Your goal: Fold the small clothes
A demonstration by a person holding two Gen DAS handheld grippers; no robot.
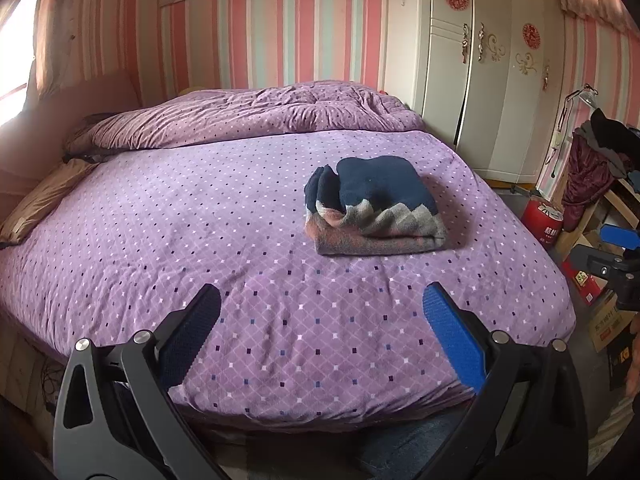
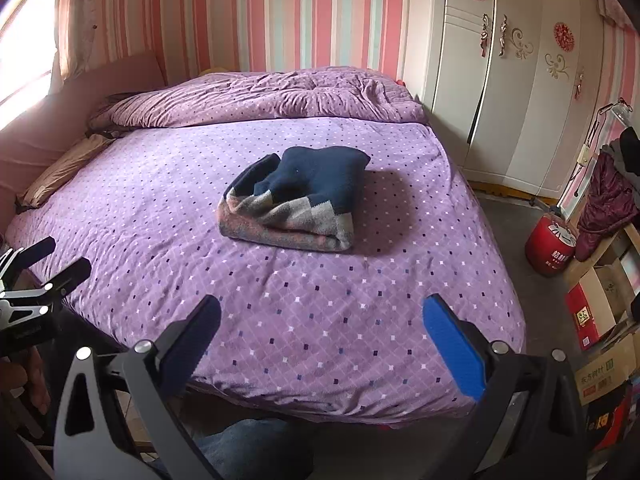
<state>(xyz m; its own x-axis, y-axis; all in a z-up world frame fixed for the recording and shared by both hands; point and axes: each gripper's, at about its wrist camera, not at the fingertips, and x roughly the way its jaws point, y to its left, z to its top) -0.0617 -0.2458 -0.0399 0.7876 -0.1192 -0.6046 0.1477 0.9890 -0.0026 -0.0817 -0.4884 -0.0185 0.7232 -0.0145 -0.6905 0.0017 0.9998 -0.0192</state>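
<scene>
While fingers [image 1: 452,332] gape, sweater [image 1: 374,206] lies well beyond.

Left hand-held gripper [image 1: 320,312] and right hand-held gripper [image 2: 320,316], both spread wide, empty.

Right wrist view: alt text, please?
A folded navy, grey and pink knit sweater lies on a purple dotted bedspread. The open right gripper hovers empty near the bed's edge; a white wardrobe stands behind.

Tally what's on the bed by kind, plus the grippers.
Folded sweater: 1
Bunched purple quilt: 1
Tan pillow: 1
Grippers, both open: 2, left gripper and right gripper
Total: 5
</scene>
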